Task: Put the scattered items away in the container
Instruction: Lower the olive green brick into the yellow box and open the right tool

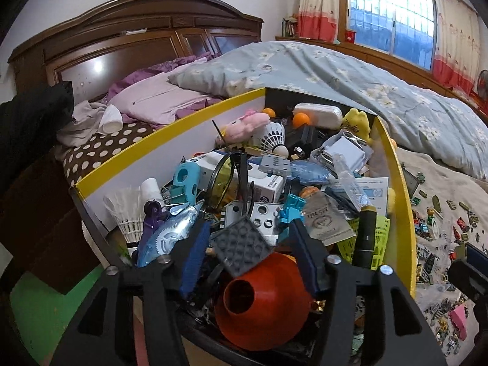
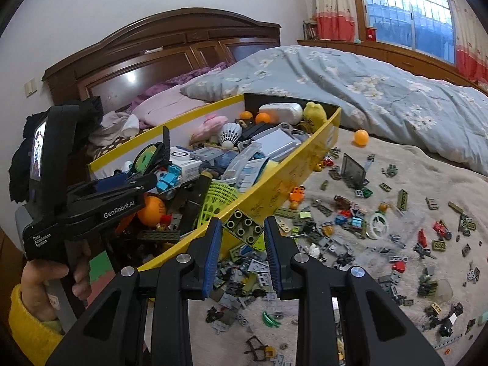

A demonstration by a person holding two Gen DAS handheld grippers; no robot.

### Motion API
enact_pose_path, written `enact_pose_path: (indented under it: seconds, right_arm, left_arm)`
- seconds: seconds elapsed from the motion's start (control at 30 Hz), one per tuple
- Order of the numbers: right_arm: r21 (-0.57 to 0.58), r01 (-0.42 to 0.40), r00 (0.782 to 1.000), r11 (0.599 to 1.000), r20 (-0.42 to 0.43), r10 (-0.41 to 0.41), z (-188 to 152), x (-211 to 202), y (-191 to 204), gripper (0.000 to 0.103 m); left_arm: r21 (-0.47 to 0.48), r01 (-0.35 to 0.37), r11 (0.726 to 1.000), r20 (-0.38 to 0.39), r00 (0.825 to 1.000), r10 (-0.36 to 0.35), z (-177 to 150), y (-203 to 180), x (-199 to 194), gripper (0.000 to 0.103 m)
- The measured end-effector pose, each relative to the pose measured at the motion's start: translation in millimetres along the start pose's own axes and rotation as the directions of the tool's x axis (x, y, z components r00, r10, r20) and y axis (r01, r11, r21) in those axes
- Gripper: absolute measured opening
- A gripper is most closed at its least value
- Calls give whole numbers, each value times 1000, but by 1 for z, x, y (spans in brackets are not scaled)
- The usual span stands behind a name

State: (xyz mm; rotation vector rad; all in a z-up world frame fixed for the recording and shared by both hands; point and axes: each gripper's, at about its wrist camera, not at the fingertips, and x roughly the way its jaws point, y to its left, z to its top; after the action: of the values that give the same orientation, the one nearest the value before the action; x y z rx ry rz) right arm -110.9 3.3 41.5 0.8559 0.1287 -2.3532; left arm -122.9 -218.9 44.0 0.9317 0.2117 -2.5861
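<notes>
Left hand-held gripper spread wide over the yellow-rimmed container, dark grey plate loose between its pads; right hand-held gripper clamped on an olive brick at the rim; risk: brick dropping outside onto the bed.

Left wrist view: close above the near end of the yellow-rimmed box, angled down into its heaped contents, facing the headboard and window. Right wrist view: just outside the box on its right, angled down along the yellow wall, taking in the bed cover strewn with bricks. Shared: box, headboard, quilt, window, and the left gripper seen from the side.
</notes>
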Motion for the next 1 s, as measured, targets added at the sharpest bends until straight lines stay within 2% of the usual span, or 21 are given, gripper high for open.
enact_pose_path:
  seconds: [0.13,0.3,0.5,0.73,0.8,0.87,0.93,1.0]
  right_arm:
    - [-10,-18,1000,1000,-4,17,0,5,5,29]
    - [-20,-62,998,998,3,62,7,13,15,29]
    - [-52,-130,990,990,56,133,22,22,35,29]
    - [-27,-188,980,982,56,190,26,39,43,29]
    - [-3,-210,977,978,47,209,25,41,40,31]
    - [8,-210,977,978,47,209,24,42,39,42]
    - [7,-198,979,980,53,198,22,41,38,47]
    - [0,-196,979,981,57,196,22,39,38,47]
  left_arm:
    - [-6,-7,1000,0,1000,7,-1,2,1,63]
    - [-25,-1,1000,7,1000,2,1,8,-3,64]
    - [-28,-13,1000,23,1000,14,1,14,-9,65]
    - [-25,-38,999,30,999,39,1,21,-13,68]
    - [-31,-39,999,30,999,40,1,23,-13,68]
    - [-35,-41,999,29,999,42,1,25,-12,69]
    - [-37,-44,998,28,999,45,1,25,-12,69]
    - [-38,-42,998,27,999,43,1,25,-13,69]
